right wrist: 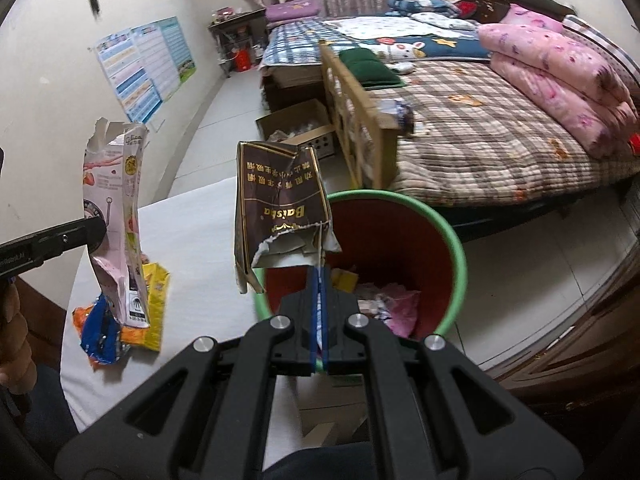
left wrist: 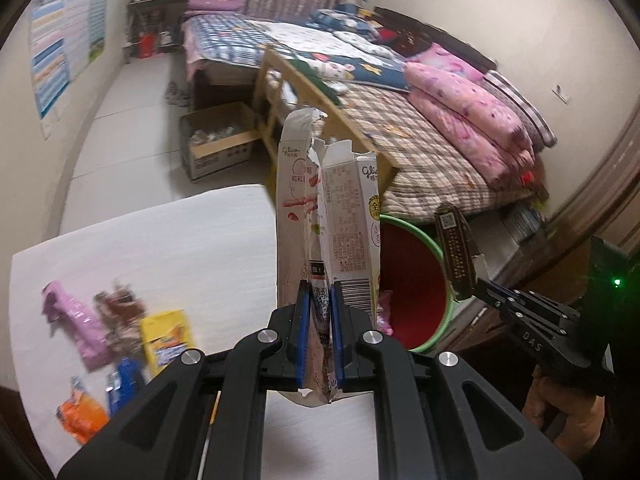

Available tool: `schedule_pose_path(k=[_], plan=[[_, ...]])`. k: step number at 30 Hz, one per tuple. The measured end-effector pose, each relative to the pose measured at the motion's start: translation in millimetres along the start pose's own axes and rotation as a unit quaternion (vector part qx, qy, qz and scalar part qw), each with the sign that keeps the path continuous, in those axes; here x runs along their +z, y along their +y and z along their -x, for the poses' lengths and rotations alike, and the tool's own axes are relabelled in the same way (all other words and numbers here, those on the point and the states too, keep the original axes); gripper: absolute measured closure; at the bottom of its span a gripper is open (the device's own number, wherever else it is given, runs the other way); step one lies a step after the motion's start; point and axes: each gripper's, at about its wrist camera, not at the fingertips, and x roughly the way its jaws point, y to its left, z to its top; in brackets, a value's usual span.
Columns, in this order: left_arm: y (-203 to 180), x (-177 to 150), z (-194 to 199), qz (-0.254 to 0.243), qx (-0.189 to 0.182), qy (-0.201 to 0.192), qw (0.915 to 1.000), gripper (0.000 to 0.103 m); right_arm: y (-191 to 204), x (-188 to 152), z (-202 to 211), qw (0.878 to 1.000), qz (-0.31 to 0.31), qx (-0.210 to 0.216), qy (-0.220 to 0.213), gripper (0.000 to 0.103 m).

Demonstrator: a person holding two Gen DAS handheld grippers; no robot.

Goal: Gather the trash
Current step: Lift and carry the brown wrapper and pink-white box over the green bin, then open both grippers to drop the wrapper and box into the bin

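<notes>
My left gripper (left wrist: 320,300) is shut on a torn white and pink snack box (left wrist: 328,200), held upright above the white table's right edge. The same box (right wrist: 116,220) hangs at the left of the right wrist view, clamped by the left gripper (right wrist: 102,232). My right gripper (right wrist: 319,276) is shut on a torn brown cigarette pack (right wrist: 280,204), held over the near rim of the red bin with a green rim (right wrist: 452,236). From the left wrist, the brown pack (left wrist: 456,252) and right gripper (left wrist: 486,286) sit just right of the bin (left wrist: 412,276). The bin holds pink and yellow wrappers.
Several wrappers lie on the white table (left wrist: 160,240): a pink one (left wrist: 76,320), a yellow one (left wrist: 166,340), a blue one (left wrist: 124,380) and an orange one (left wrist: 82,416). A bed (right wrist: 500,140) with pink quilts and a cardboard box (left wrist: 218,140) stand beyond.
</notes>
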Motion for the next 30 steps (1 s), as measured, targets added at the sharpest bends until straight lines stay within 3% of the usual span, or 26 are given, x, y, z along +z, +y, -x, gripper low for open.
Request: schedule_pose_path(k=[13,22,23,24,25,26,27,29,30], plan=[[-68.7,21.2,-66.7,-0.045,-0.031,0.043,0.9976,0.096,-66.4,-1.3,-18.4,0.998,-0.042,-0.031,0.019,0.101],[-89.6,29.0,-110.4,-0.056,-0.033,0.077,0.9949,0.094,-77.1,-1.6,-41.1,0.998,-0.047,-0.033,0.036,0.1],[-89.5,29.7,-112.5,-0.057,-0.031,0.078,0.9949,0.085,-76.2,-1.7,-43.3,0.998,-0.044,-0.036,0.04,0.1],[-87.9,30.1,-112.5,-0.055,-0.027,0.075,0.9954,0.062,-76.3,-1.9,-44.4,0.998,-0.043,-0.04,0.04,0.092],[-84.9,31.9,-109.9,-0.048,-0.022,0.064,0.9966,0.051,-76.8,-2.5,-44.6,0.997,-0.045,-0.04,0.038,0.075],[-82.2,32.0,-107.0,-0.044,-0.02,0.057,0.9972,0.039,-77.2,-2.9,-44.6,0.997,-0.047,-0.042,0.037,0.067],[-79.1,31.9,-104.3,-0.041,-0.018,0.053,0.9976,0.036,-76.5,-3.4,-43.8,0.997,-0.048,-0.042,0.035,0.059],[-71.8,31.9,-99.5,-0.033,-0.014,0.05,0.9981,0.032,-75.9,-4.3,-43.2,0.997,-0.049,-0.041,0.035,0.056],[-68.2,32.1,-97.1,-0.028,-0.012,0.049,0.9983,0.026,-74.3,-4.9,-42.1,0.997,-0.048,-0.043,0.035,0.047]])
